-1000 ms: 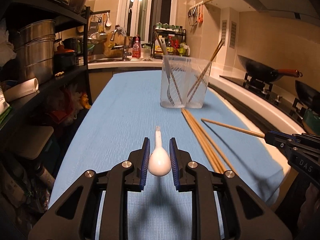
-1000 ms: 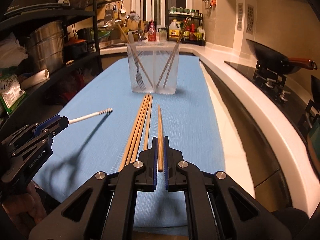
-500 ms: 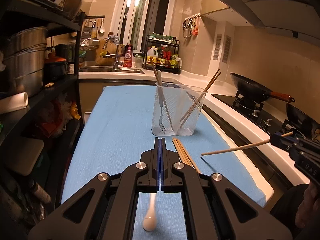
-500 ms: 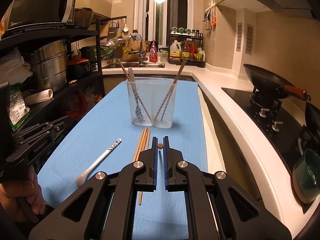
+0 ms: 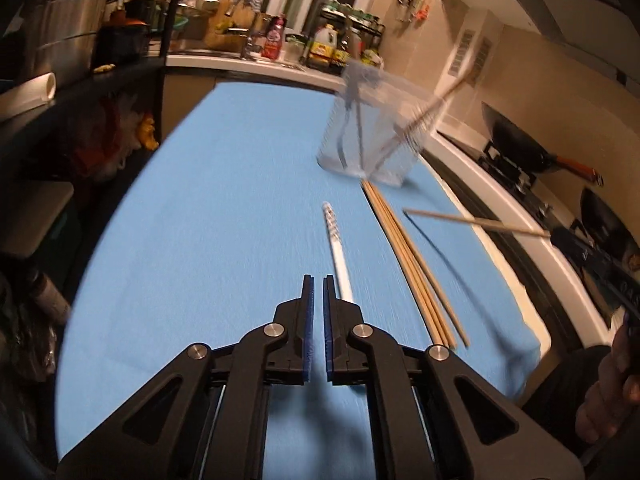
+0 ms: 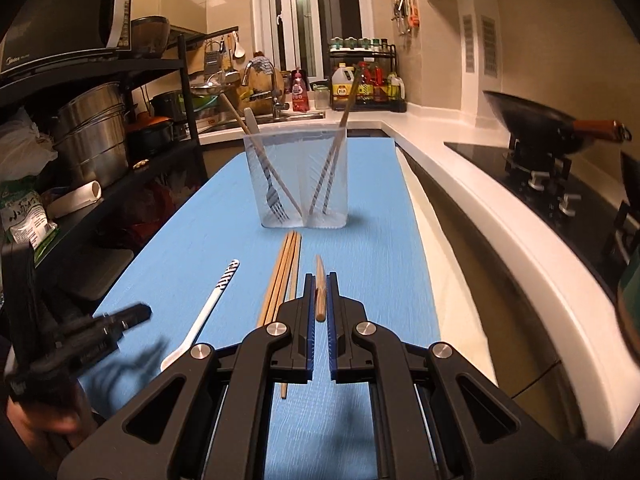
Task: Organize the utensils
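A clear two-part holder [image 6: 302, 178] stands mid-cloth with a fork and a chopstick in its left part and chopsticks in its right; it is blurred in the left wrist view [image 5: 370, 144]. A white spoon [image 6: 204, 312] lies flat on the blue cloth [image 6: 372, 248]; it also shows in the left wrist view [image 5: 338, 252]. Several wooden chopsticks [image 6: 282, 276] lie beside it, also in the left wrist view [image 5: 408, 260]. My left gripper [image 5: 316, 292] is shut and empty, just left of the spoon handle. My right gripper [image 6: 320, 288] is shut on one chopstick [image 6: 320, 292], held above the cloth.
A black shelf rack with steel pots [image 6: 92, 132] lines the left edge. The white counter [image 6: 480, 200], a stove and a wok [image 6: 536, 120] run along the right. Sink, bottles and a spice rack [image 6: 362, 80] stand at the back.
The left gripper has let the white spoon go; it now lies flat on the cloth and the jaws have closed empty. The right gripper lifted its chopstick and then lowered a little.
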Motion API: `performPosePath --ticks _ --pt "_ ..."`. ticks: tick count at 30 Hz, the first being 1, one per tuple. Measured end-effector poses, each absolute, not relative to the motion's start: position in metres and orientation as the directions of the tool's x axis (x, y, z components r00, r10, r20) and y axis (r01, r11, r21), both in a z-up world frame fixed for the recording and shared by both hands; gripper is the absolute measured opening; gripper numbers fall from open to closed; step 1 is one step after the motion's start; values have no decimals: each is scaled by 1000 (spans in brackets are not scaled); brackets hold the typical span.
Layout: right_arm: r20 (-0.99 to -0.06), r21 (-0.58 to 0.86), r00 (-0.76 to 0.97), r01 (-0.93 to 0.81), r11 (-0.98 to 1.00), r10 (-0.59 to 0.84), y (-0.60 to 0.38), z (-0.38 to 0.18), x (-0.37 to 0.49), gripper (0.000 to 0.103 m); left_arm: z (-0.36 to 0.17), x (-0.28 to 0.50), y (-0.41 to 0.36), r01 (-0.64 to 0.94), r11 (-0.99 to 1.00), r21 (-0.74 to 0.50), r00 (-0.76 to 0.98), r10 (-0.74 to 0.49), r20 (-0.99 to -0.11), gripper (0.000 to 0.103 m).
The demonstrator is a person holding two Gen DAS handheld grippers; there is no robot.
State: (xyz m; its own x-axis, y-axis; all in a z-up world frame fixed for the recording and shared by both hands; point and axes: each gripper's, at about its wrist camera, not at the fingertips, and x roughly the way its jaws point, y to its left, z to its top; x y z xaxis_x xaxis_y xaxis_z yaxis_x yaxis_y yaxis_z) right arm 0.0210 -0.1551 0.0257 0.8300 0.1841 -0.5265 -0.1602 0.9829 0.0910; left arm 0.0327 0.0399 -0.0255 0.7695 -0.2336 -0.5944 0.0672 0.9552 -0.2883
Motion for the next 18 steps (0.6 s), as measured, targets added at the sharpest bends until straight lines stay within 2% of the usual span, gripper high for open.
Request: performPosePath --ticks 2,3,5,6,7,9,10,11,15,18 --pt "-523 76 833 -166 983 181 -153 21 17 5 -31 26 28 100 955 -278 771 -252 -585 5" --pt "-521 74 834 -168 983 181 -153 19 15 5 -31 23 24 107 955 -278 779 -254 -574 9" --pt "-528 88 828 -169 982 190 -157 15 15 5 -31 20 16 100 959 -264 795 -236 -558 51" --pt "-533 92 825 -168 981 191 -158 13 15 5 -32 18 13 81 966 -245 805 -208 -555 54" --pt "-537 93 822 -166 982 190 -159 11 15 5 -34 17 11 59 972 -226 810 -178 -558 53" --pt "-537 100 820 -168 981 196 -160 11 16 5 -38 17 7 52 972 -230 801 -178 -572 44" --pt "-536 101 821 -170 980 197 -160 11 15 5 -42 17 4 50 975 -218 794 -171 -583 31" --pt "-534 98 822 -172 980 198 -159 11 15 5 -42 16 2 37 979 -201 799 -149 -582 28" --pt "-540 82 818 -182 980 197 -155 8 15 5 -42 7 11 18 957 -290 830 -176 -529 28" --pt "-546 82 814 -183 980 198 -154 6 16 5 -40 6 14 -10 957 -290 846 -146 -513 27"
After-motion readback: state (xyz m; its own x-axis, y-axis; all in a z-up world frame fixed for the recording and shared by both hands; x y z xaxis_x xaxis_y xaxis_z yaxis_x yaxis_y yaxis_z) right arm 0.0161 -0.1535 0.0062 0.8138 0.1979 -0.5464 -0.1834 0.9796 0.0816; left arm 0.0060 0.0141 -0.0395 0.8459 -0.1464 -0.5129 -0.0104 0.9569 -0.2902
